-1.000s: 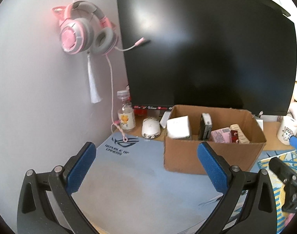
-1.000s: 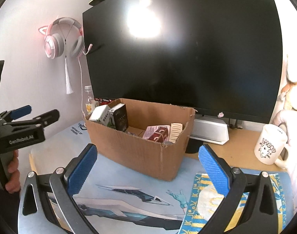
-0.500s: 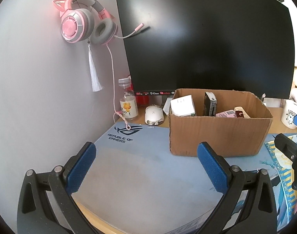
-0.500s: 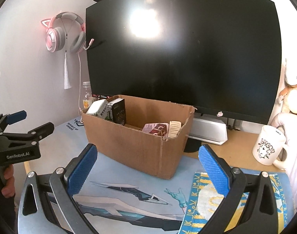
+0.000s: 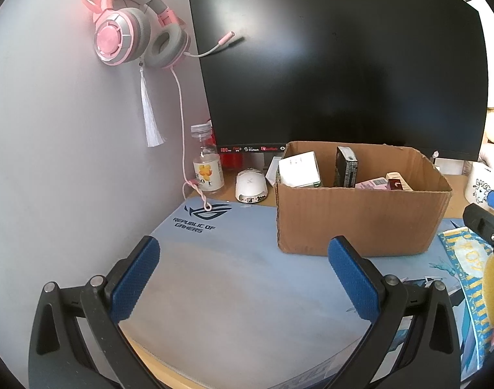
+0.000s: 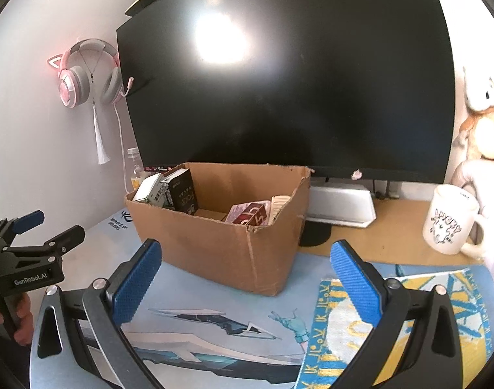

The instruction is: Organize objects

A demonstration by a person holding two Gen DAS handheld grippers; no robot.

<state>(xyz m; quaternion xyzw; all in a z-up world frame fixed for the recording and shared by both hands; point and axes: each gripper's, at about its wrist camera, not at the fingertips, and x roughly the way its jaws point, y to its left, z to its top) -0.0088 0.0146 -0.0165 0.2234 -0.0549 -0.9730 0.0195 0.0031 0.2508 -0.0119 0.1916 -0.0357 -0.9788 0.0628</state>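
- Box is sitting on the blue mat in front of the monitor, toward the right of the worktop, open at the top with several small items standing or lying inside
- Left gripper is hovering over the bare mat, short of the box and to its left, jaws spread wide and pinching nothing
- Right gripper is hovering over the printed part of the mat, facing the box's near corner, jaws likewise spread and empty
- Judging by this, the step in hand is picking a next loose thing to sort, or settling the box; neither gripper is committing to a target yet
- To do it well, I would be aiming the left gripper at the mouse or the bottle, which are standing just beside each other behind the mat, left of the box
- The bottle is tall and narrow, so gripping it low on the body and lifting straight should be keeping it from tipping; the pink headset cable is lying against its base and could be snagging
- The mouse is rounded and smooth, so the pads should be closing across its flanks
- Counting: one box, one monitor, one bottle, one mouse, one headset hanging on the wall, one mug, one plush toy, one yellow-and-blue cloth
- Inside the box, about five items are showing; more may be hiding below the rim
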